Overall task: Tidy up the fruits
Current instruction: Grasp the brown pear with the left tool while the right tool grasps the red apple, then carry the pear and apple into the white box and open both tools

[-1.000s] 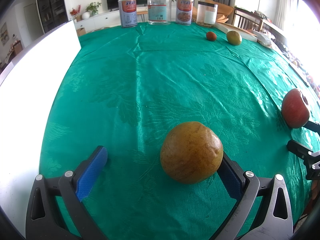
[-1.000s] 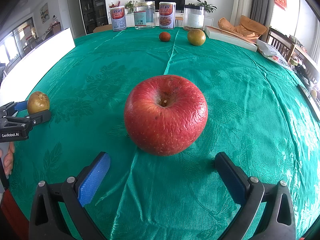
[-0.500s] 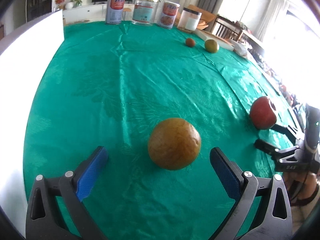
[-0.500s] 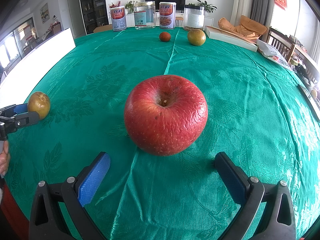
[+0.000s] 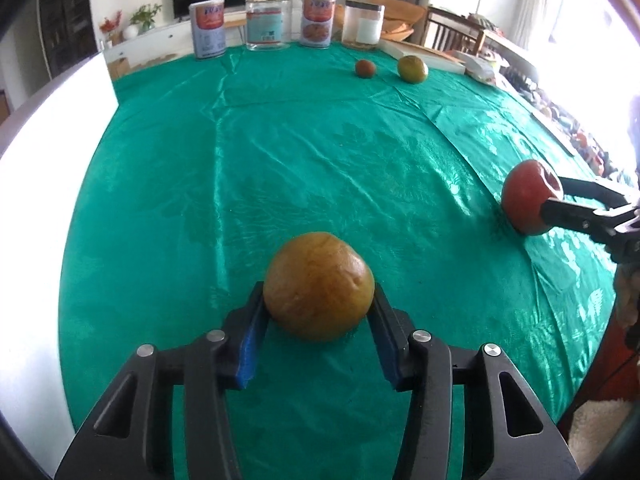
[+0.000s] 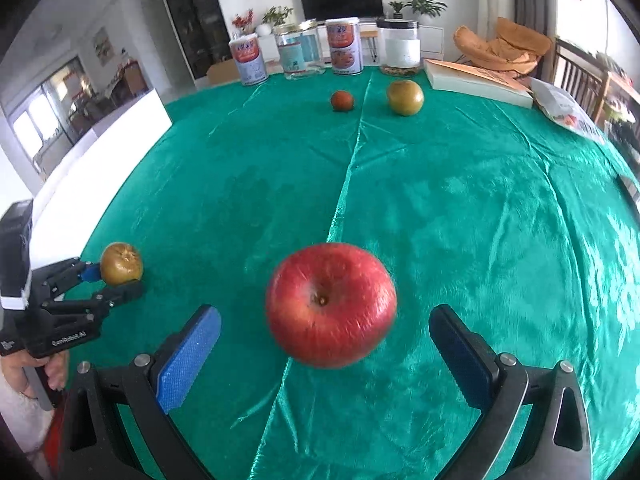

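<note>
My left tongs (image 5: 319, 312) have just been closing – a second ago they stood wide with the brown pear (image 5: 319, 286) loose between them, and now both blue pads press its sides, so I have it gripped low over the green counter (image 5: 320, 160). From the right wrist view the same pear sits pinched at the tips of those tongs near the left rim of the cloth. My right tongs (image 6: 325, 354) stand wide, pads clear of the red apple (image 6: 331, 305) on both sides; the apple lies between them, nothing held. It looks smaller and a little blurred against the earlier picture, and the far things have dropped lower in the view.

Beyond both fruits the cloth is bare across the whole middle – wide room ahead. A white board (image 5: 48, 184) lines the left edge, and the right edge falls away just past the apple.

Far off lie a small reddish fruit (image 6: 342, 101) and a greenish pear (image 6: 405, 97), near each other but apart. Behind them, along the back edge: two labelled tins (image 6: 249, 61), a clear glass jar (image 6: 300, 56) between them whose contents I cannot tell, and a dark-lidded jar (image 6: 399, 49) with something white inside. A flat white box (image 6: 476, 80) lies to the right of these
</note>
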The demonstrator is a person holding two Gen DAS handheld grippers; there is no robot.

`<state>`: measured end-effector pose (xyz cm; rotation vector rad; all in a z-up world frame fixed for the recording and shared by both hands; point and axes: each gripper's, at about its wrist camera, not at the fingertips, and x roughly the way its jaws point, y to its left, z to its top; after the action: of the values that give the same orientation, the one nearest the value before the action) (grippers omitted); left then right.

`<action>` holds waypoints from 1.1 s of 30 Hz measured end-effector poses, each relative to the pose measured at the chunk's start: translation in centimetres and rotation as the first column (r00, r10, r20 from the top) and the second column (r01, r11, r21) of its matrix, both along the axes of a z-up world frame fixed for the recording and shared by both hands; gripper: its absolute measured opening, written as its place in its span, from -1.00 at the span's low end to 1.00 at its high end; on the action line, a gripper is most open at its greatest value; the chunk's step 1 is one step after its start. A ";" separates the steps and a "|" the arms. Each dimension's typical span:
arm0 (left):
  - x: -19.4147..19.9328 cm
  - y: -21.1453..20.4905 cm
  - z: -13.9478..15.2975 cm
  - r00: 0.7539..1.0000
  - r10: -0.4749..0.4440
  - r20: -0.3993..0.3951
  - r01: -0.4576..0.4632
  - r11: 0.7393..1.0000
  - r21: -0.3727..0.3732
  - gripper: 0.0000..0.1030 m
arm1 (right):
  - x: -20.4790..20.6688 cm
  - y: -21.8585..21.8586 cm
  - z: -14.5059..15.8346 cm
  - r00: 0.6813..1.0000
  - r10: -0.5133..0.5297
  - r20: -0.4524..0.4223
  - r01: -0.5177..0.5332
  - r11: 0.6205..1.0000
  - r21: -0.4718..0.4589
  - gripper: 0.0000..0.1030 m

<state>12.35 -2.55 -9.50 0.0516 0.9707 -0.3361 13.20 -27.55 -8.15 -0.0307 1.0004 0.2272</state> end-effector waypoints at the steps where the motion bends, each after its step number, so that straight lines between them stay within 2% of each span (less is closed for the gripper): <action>1: -0.5 0.4 0.4 1.000 0.015 -0.002 -0.015 1.000 -0.014 -0.04 | 0.5 0.3 -0.4 1.000 -0.001 -0.019 0.001 0.999 -0.032 0.97; 2: -1.1 0.7 1.0 1.000 0.023 -0.005 -0.023 0.999 -0.032 -0.04 | 0.9 0.4 -0.6 0.999 -0.009 -0.034 0.007 0.999 -0.047 0.73; 3: -1.7 1.0 1.5 1.000 0.025 -0.005 -0.025 0.998 -0.050 -0.04 | 1.3 0.4 -0.8 0.999 -0.009 -0.050 0.006 0.999 -0.050 0.41; 4: -2.4 1.4 2.3 1.000 0.026 -0.004 -0.027 0.997 -0.071 -0.04 | 1.4 0.4 -0.8 0.998 -0.012 -0.058 0.009 0.999 -0.051 0.35; 6: -3.6 2.2 4.0 0.999 0.035 -0.011 -0.036 0.994 -0.101 -0.04 | 1.4 0.8 -0.5 0.997 -0.025 -0.067 0.021 0.997 -0.069 0.35; 7: -4.3 2.9 5.2 0.999 0.040 -0.013 -0.041 0.991 -0.128 -0.04 | 1.3 1.2 -0.1 0.997 -0.017 -0.069 0.014 0.999 -0.050 0.34; 10: -5.9 5.9 9.8 0.998 0.048 0.037 -0.039 0.976 -0.216 -0.04 | 1.0 3.7 2.9 0.997 0.065 -0.047 -0.062 0.995 0.073 0.34; 13: -7.1 10.8 14.7 0.982 0.126 0.139 -0.092 0.970 -0.225 -0.03 | 1.9 9.7 7.3 0.981 0.196 0.011 -0.195 0.969 0.150 0.34; 16: -6.4 17.8 17.1 0.953 0.263 0.149 -0.226 0.948 -0.224 -0.03 | 3.5 17.9 11.2 0.937 0.343 0.069 -0.350 0.913 0.210 0.34; 19: -4.6 24.9 16.2 0.905 0.417 0.088 -0.397 0.900 -0.178 -0.03 | 5.3 26.9 13.3 0.880 0.465 0.094 -0.473 0.847 0.242 0.34; 21: -3.9 29.4 14.2 0.851 0.523 0.034 -0.517 0.849 -0.112 -0.03 | 6.4 32.6 13.3 0.847 0.523 0.094 -0.530 0.821 0.213 0.34; 23: -3.6 33.4 11.9 0.795 0.606 -0.025 -0.607 0.793 -0.058 -0.03 | 7.1 37.9 12.4 0.817 0.572 0.077 -0.576 0.802 0.156 0.34; 26: -4.1 37.0 8.7 0.729 0.677 -0.095 -0.681 0.732 -0.011 -0.03 | 8.3 43.6 9.6 0.794 0.607 -0.025 -0.598 0.788 0.147 0.34; 29: -4.5 38.4 6.5 0.701 0.699 -0.142 -0.705 0.709 0.010 -0.03 | 9.4 47.5 6.5 0.783 0.614 -0.100 -0.605 0.789 0.105 0.35; 31: -4.3 38.4 5.6 0.698 0.698 -0.160 -0.705 0.709 0.013 -0.03 | 9.7 48.8 4.8 0.789 0.602 -0.124 -0.597 0.798 0.076 0.35; 33: -4.5 38.1 5.3 0.702 0.696 -0.152 -0.703 0.711 0.016 0.12 | 10.8 49.9 3.5 0.794 0.587 -0.157 -0.584 0.809 0.071 0.36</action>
<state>7.87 35.55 -4.22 -0.3898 1.0566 0.3610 24.04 22.35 -4.65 -0.3149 1.1414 0.8256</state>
